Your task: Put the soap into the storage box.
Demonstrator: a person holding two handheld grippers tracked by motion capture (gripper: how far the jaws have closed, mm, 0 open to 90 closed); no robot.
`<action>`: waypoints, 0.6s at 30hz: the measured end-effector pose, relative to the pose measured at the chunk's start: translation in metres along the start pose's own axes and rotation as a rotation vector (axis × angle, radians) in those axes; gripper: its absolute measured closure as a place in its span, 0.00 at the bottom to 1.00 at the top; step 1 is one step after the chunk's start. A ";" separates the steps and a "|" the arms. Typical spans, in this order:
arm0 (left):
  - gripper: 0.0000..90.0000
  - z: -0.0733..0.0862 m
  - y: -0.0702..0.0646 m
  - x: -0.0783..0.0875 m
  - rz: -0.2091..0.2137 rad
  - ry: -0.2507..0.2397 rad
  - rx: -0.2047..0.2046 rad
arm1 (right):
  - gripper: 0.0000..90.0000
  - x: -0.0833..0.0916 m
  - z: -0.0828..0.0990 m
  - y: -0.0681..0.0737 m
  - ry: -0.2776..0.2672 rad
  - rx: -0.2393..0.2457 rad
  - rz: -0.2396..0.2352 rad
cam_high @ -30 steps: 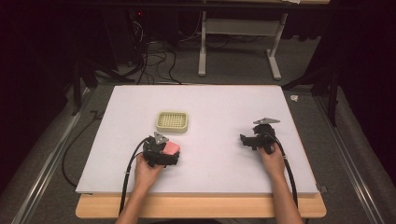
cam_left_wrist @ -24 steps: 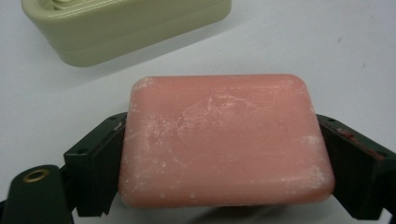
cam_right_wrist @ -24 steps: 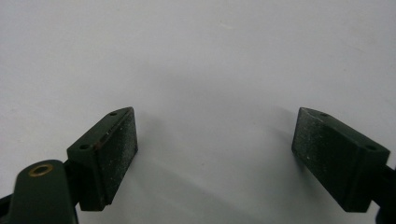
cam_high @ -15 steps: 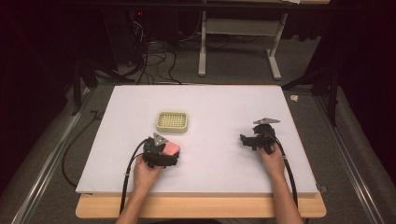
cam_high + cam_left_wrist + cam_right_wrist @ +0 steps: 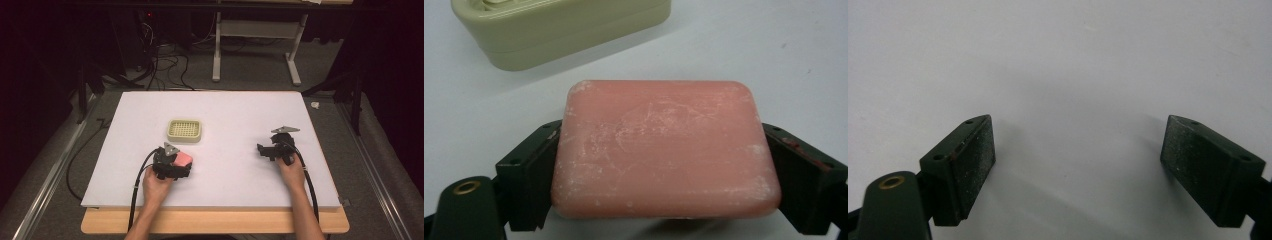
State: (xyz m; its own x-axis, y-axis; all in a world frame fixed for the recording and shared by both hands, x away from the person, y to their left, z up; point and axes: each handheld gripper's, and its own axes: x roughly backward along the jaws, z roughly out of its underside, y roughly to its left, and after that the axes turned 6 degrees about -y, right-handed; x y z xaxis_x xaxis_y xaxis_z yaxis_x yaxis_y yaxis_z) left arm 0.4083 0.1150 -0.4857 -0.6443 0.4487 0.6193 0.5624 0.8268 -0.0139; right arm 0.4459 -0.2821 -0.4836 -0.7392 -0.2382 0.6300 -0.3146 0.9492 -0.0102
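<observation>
A pink soap bar point(image 5: 659, 125) lies flat on the white table point(image 5: 235, 110), and my left gripper point(image 5: 663, 165) is shut on it, one black jaw pressed against each short side. From above, the soap bar point(image 5: 185, 158) shows at the front left of the table, with the left gripper point(image 5: 180, 163) around it. A cream soap dish point(image 5: 184, 130) with a gridded top stands just beyond it, also near the top of the left gripper view point(image 5: 559, 30). My right gripper point(image 5: 264, 150) rests at the right of the table, open point(image 5: 1078, 150), with only bare table between its jaws.
The table's wooden front edge point(image 5: 215, 222) runs just in front of the person's forearms. A white stand point(image 5: 255, 45) and cables point(image 5: 160, 65) are on the floor beyond the table. Metal rails point(image 5: 45, 185) flank both sides.
</observation>
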 end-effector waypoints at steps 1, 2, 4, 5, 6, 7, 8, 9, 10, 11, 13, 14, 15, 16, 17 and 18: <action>0.15 0.000 0.000 0.000 0.000 0.000 0.001 | 0.17 0.000 0.000 0.000 0.000 0.000 0.000; 0.15 0.000 0.000 0.000 0.000 0.002 0.001 | 0.16 0.000 0.000 0.000 0.000 0.000 0.000; 0.15 0.000 0.000 0.000 0.000 0.002 0.004 | 0.16 0.000 0.000 0.000 0.000 0.000 0.000; 0.15 0.000 0.001 0.000 0.000 0.002 0.006 | 0.17 0.000 0.000 0.000 0.000 0.000 0.000; 0.15 0.000 0.001 0.001 0.001 0.002 0.008 | 0.17 0.000 0.000 0.000 0.000 0.000 0.000; 0.15 0.000 0.001 0.001 0.003 0.003 0.010 | 0.16 0.000 0.000 0.000 0.000 0.000 0.000; 0.15 -0.001 0.001 0.001 0.005 0.005 0.012 | 0.17 0.000 0.000 0.000 0.001 -0.001 0.000; 0.15 -0.001 0.001 0.001 0.005 0.006 0.012 | 0.17 0.000 0.000 0.000 0.001 -0.002 0.000; 0.15 -0.001 0.001 0.001 0.005 0.008 0.010 | 0.17 0.000 0.000 0.000 0.000 0.000 0.000; 0.15 -0.001 0.001 0.002 0.003 0.008 0.009 | 0.16 0.000 0.000 0.000 0.000 0.000 0.000; 0.16 -0.001 0.001 0.002 0.005 0.005 0.009 | 0.17 0.000 0.000 0.000 0.000 0.000 0.000; 0.16 -0.001 0.001 0.003 0.008 0.005 0.009 | 0.17 0.000 0.000 0.000 0.000 0.000 0.000; 0.16 -0.002 0.001 0.003 0.008 0.003 0.008 | 0.17 0.000 0.000 0.000 0.000 0.000 0.000; 0.16 -0.002 0.001 0.004 0.007 0.001 0.007 | 0.17 0.000 0.000 0.000 0.001 -0.002 0.000; 0.16 -0.002 0.001 0.005 0.006 0.001 0.005 | 0.17 0.000 0.000 0.000 0.000 0.000 0.000; 0.16 -0.003 0.001 0.005 0.006 0.000 0.003 | 0.17 0.000 0.000 0.000 0.000 0.000 0.000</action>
State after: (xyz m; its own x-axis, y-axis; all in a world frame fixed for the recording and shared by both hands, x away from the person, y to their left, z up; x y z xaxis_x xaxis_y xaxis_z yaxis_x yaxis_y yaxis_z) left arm 0.4070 0.1173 -0.4806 -0.6405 0.4537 0.6196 0.5648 0.8250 -0.0203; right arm 0.4460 -0.2821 -0.4836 -0.7394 -0.2382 0.6298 -0.3145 0.9492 -0.0103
